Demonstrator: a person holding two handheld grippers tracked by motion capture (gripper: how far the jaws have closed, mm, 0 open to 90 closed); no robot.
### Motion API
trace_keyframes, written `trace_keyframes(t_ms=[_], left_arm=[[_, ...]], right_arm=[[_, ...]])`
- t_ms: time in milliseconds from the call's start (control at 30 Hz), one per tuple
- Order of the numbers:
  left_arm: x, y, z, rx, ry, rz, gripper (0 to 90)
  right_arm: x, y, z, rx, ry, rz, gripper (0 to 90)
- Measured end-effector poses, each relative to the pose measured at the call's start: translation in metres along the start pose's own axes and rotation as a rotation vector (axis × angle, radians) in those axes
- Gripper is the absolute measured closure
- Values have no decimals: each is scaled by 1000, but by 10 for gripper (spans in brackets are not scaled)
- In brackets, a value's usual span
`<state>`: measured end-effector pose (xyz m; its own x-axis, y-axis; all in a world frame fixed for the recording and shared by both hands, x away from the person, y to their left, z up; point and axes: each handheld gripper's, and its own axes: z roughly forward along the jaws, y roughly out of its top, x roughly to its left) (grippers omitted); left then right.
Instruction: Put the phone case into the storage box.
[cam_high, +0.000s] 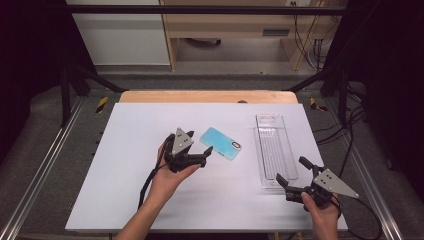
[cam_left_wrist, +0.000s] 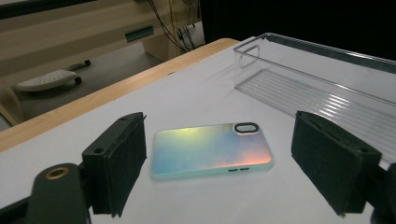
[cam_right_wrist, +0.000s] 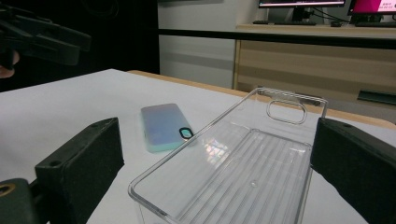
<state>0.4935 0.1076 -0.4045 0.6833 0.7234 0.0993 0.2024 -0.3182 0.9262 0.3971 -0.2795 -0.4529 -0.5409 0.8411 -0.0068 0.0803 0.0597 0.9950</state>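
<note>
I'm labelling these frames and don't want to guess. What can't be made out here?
- Phone case, high view: its left end is hidden by the left gripper.
- Clear tray, right gripper view: near end cut off by the bottom edge.
- Right gripper, high view: whether it touches the tray's near end is too small to tell.
</note>
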Motion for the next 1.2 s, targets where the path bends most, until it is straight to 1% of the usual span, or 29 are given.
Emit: trace_keyframes(t_ms=[67, 100, 167, 233, 333, 467, 533, 600, 667, 833, 967, 1067, 1100, 1133, 1200], left_arm=[[1, 2, 7, 11, -6, 4, 186], [2, 3, 12, 20, -7, 13, 187], [3, 4, 21, 30, -24, 8, 198], [5, 5, 31, 38, -21, 7, 210], [8, 5, 45, 44, -21, -11, 230], [8, 8, 61, 58, -9, 10, 272], [7, 10, 67, 64, -3, 22, 322], [6, 11, 73, 75, -1, 26, 334], [4, 12, 78, 80, 4, 30, 365], [0, 11, 88, 91, 1, 17, 424], [-4, 9, 92, 92, 2, 24, 496], [-6, 9, 95, 91, 5, 21, 554], [-7, 9, 97, 91, 5, 17, 603], [-8, 10, 98, 92, 5, 14, 603], [-9, 12, 100, 88, 18, 21, 666]], right_arm=[[1, 0, 1, 2, 5, -3, 29], [1, 0, 1, 4, 6, -7, 29], [2, 0, 2, 8, 8, -6, 29], [2, -1, 2, 13, 5, -13, 29], [3, 0, 2, 11, 4, -15, 29], [2, 0, 2, 8, 5, -13, 29], [1, -1, 1, 7, 4, -9, 29], [1, 0, 1, 7, 4, -5, 29], [1, 0, 0, 5, 3, -4, 29], [0, 0, 0, 0, 4, -4, 29], [1, -1, 0, 4, 7, -8, 29], [3, -1, 2, 14, 8, -21, 29], [4, -1, 2, 17, 11, -29, 29], [4, -1, 2, 17, 11, -29, 29], [5, -1, 3, 19, 13, -33, 29]])
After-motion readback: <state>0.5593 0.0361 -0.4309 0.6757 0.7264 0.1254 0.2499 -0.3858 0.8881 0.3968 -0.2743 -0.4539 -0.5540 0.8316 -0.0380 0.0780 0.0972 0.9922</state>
